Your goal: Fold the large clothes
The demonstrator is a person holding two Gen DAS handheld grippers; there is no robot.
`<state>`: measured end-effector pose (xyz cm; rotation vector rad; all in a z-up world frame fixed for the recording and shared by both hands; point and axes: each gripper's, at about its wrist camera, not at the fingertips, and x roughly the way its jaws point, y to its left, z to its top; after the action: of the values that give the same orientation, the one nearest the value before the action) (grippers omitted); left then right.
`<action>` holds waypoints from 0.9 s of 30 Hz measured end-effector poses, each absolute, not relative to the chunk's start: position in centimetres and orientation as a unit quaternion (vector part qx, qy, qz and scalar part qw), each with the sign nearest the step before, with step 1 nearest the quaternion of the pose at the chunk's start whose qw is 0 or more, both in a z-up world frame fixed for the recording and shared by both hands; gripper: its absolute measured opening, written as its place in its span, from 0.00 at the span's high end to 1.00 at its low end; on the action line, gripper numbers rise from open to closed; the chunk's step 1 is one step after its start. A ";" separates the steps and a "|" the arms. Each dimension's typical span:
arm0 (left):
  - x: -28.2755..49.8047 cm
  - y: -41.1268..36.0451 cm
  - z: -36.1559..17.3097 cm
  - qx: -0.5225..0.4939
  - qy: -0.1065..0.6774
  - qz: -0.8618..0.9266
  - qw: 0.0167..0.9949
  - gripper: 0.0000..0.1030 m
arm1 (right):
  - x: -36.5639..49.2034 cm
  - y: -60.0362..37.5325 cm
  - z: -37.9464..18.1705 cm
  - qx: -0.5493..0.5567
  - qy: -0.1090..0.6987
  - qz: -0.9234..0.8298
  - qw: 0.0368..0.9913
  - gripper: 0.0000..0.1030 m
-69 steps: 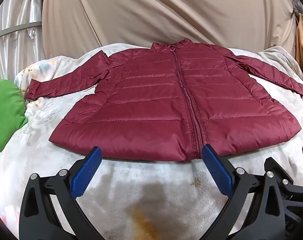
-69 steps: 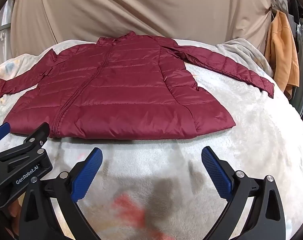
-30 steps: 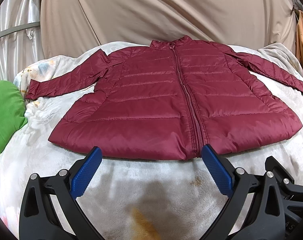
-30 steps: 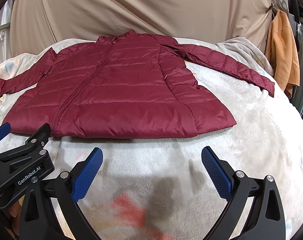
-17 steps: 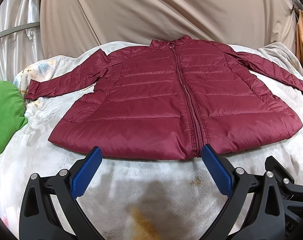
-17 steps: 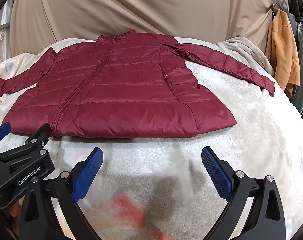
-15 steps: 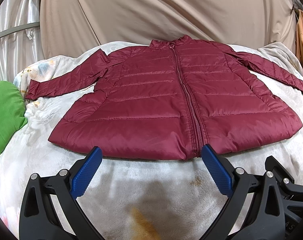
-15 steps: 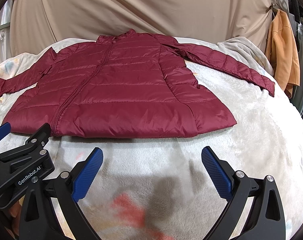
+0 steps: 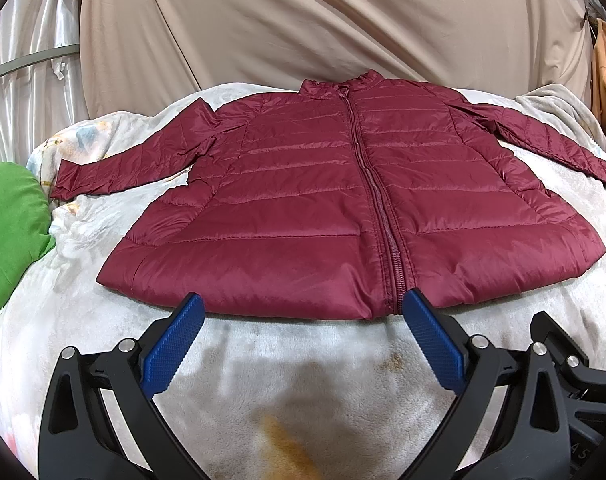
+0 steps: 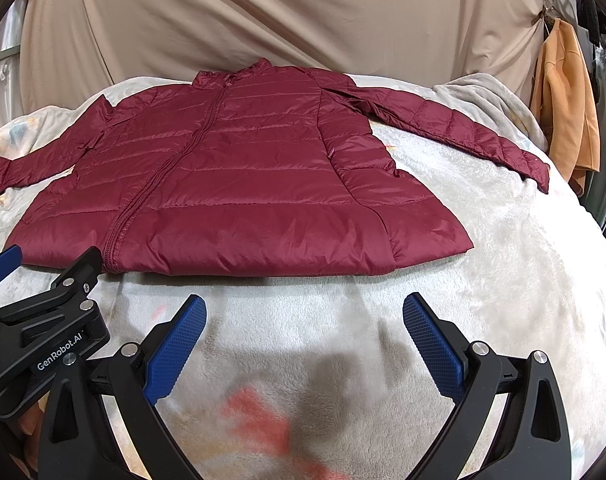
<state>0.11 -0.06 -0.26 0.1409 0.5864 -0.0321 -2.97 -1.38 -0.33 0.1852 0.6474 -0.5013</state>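
A dark red quilted jacket lies flat and zipped on the pale fleece blanket, front up, collar at the far side, both sleeves spread outward. My left gripper is open, hovering just short of the jacket's near hem by the zipper's bottom end, holding nothing. My right gripper is open too, a little back from the hem's right half, empty. The left tool's black body shows at the right wrist view's left edge.
A green cushion lies at the blanket's left edge. Beige cloth hangs behind the bed. An orange garment hangs at the right. The blanket carries faded orange and red prints near me.
The jacket and both grippers stay almost still; the views have only crept slightly over the last two seconds.
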 end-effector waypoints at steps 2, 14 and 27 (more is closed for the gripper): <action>0.1 -0.1 -0.3 0.070 0.289 -0.016 0.955 0.06 | -3.0 -1.4 -0.3 0.090 0.314 -0.243 0.913 0.05; 0.1 -0.1 -0.3 0.070 0.289 -0.016 0.955 0.06 | -2.9 -1.4 -0.3 0.090 0.315 -0.243 0.913 0.05; 0.2 -0.1 -0.4 0.072 0.294 -0.015 0.953 0.05 | -2.9 -1.5 -0.2 0.091 0.318 -0.243 0.912 0.05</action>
<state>0.21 -0.15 -0.38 0.1456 0.5969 -0.0298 -2.93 -1.47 -0.19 0.1867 0.6561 -0.5018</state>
